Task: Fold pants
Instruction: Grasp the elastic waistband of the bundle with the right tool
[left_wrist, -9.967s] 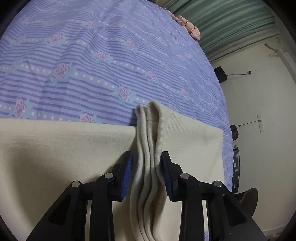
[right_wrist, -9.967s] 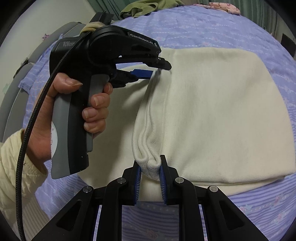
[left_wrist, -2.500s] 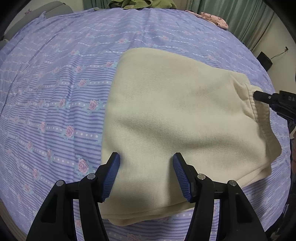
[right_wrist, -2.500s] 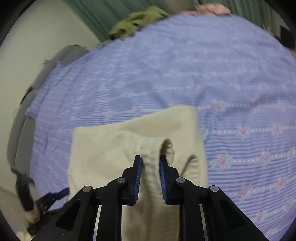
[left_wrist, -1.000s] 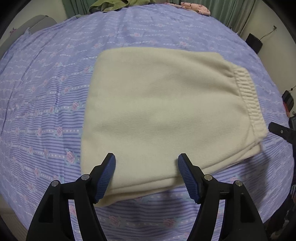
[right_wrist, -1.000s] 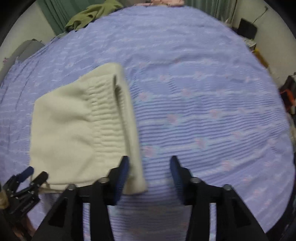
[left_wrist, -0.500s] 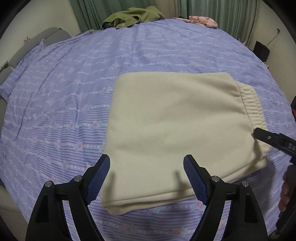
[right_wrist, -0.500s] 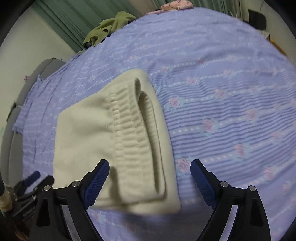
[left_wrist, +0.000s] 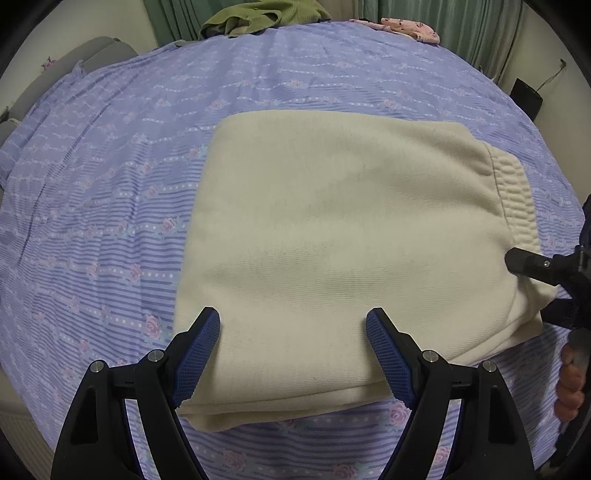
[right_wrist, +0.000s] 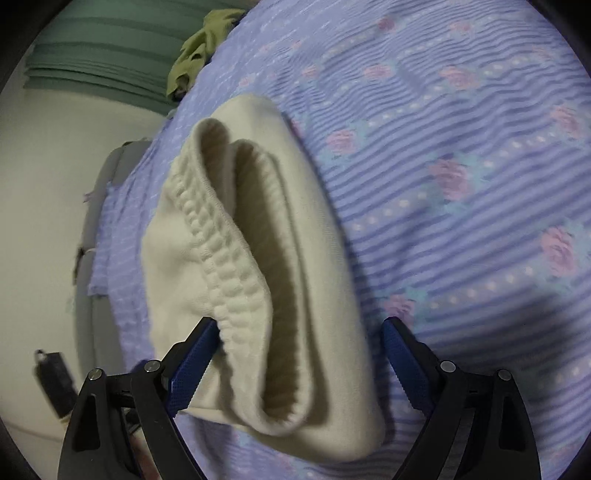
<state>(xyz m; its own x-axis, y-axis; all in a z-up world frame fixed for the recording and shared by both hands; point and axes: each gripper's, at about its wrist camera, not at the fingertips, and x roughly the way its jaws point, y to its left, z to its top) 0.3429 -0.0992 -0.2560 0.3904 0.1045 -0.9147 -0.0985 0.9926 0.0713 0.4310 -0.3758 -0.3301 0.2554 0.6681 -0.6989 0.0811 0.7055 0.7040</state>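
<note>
The cream pants lie folded into a flat rectangle on the purple flowered bedspread, the ribbed waistband at the right end. My left gripper is wide open and empty, hovering over the near edge of the fold. In the right wrist view the pants show end-on, with the waistband layers gaping. My right gripper is wide open and empty just above that end; it also shows at the right edge of the left wrist view.
A green garment and a pink one lie at the far edge of the bed by green curtains. A black speaker stands on the floor at right. A grey headboard is at left.
Both grippers have let go of the pants and opened wide. The left gripper has drawn back and up. The right gripper has dropped low and close to the waistband end.
</note>
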